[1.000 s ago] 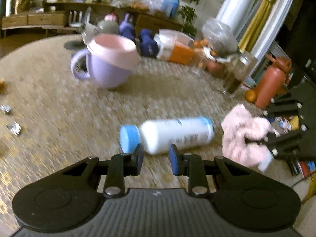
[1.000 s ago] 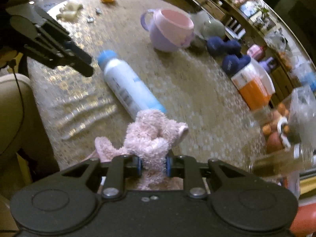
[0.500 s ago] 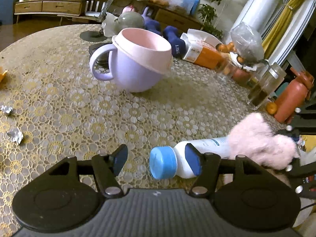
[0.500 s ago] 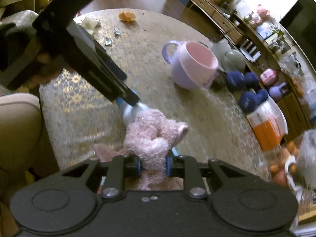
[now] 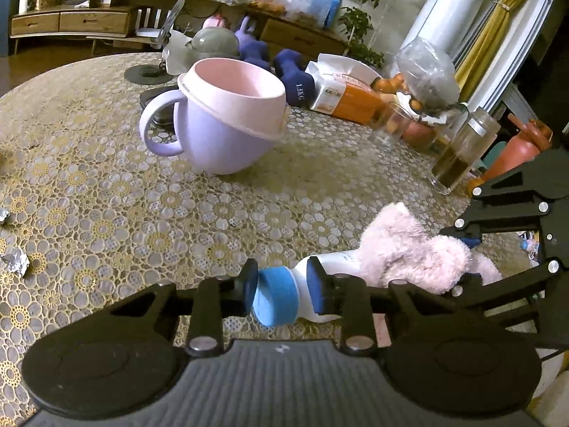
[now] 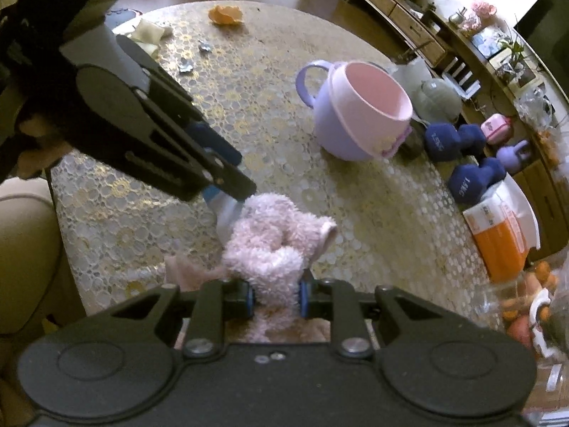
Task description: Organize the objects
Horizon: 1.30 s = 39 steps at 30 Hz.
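My left gripper has its pads either side of the blue cap of the white bottle, which lies on its side near the table's near edge. Pads look to be touching the cap/neck, but I can't tell if they're clamped or just closing in. Rest of the bottle body is hidden behind the pink plush toy, so its far end isn't visible.

My right gripper is pinched tight on the plush toy, fabric bunched btw the pads. Can't tell if the toy is lifted or resting on the table; it sits right over the bottle. In the right wrist view only a sliver of bottle shows btw the left gripper and the toy.

Purple mug w/ pink rim stands upright toward the table's centre, well apart from both grippers. Blue dumbbells, orange carton and glass jar line the far edge. Foil scraps lie by the left edge. Right-edge items are blurred.
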### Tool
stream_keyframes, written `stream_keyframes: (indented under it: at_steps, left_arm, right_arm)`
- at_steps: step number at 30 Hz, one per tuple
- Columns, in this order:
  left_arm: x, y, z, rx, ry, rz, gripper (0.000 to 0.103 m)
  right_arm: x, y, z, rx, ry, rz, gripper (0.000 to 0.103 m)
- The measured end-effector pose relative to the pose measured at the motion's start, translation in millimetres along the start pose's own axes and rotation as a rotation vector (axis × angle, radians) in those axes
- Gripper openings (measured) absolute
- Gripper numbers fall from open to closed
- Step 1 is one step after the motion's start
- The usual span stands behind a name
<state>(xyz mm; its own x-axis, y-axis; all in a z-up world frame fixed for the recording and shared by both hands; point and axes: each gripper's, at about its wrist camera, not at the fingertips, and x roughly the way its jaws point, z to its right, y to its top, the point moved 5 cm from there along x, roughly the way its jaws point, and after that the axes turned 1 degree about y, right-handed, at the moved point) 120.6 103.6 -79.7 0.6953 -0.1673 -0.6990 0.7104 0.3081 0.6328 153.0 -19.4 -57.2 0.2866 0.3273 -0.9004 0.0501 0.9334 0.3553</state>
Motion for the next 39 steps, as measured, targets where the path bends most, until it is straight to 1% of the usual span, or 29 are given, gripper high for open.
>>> stream_keyframes:
  at_steps: [5, 8, 12, 15, 18, 21, 24, 28, 31, 34, 39]
  left_arm:
    - [-0.6, -0.2, -0.4, 0.006, 0.01, 0.004, 0.029]
    - [-0.5, 0.0, 0.1, 0.006, 0.008, 0.004, 0.026]
    - [-1.4, -0.8, 2.3, 0.016, 0.017, 0.007, 0.026]
    - [-1.7, -0.9, 3.3, 0.015, 0.016, 0.004, 0.026]
    - [-2.4, -1.8, 4.3, 0.018, 0.021, 0.006, 0.026]
    - [-3.0, -2.6, 4.3, 0.018, 0.024, 0.009, 0.026]
    - [-3.4, -3.0, 3.9, 0.015, 0.026, 0.011, 0.026]
    - [-3.6, -4.0, 3.7, 0.011, 0.026, 0.012, 0.026]
    - [-3.4, -3.9, 3.9, 0.006, 0.028, 0.012, 0.026]
    - [-4.0, -3.8, 3.8, 0.007, 0.028, 0.012, 0.026]
    - [-4.3, -3.7, 3.6, 0.006, 0.03, 0.013, 0.026]
  right_arm:
    - [-2.7, -17.1, 10.8, 0.033, -0.018, -0.023, 0.021]
    - [-4.6, -32.7, 21.1, 0.076, -0.029, -0.037, 0.021]
    - [-5.5, -56.4, 32.5, 0.123, -0.055, -0.072, 0.02]
    - [-6.2, -70.9, 36.7, 0.116, -0.096, -0.113, 0.02]
    - [-16.4, -74.9, 36.4, 0.114, -0.104, -0.108, 0.02]
    - [-31.4, -63.3, 31.3, 0.1, -0.098, -0.062, 0.02]
    - [-42.7, -43.2, 18.3, 0.065, -0.08, -0.005, 0.02]
    - [-44.3, -20.6, 0.5, 0.031, -0.04, 0.044, 0.02]
    - [-33.8, -3.7, -9.8, 0.015, -0.02, 0.061, 0.02]
    - [-17.6, 9.5, -13.3, 0.009, -0.011, 0.057, 0.02]
    - [2.4, 14.6, -11.1, 0.015, -0.016, 0.037, 0.02]
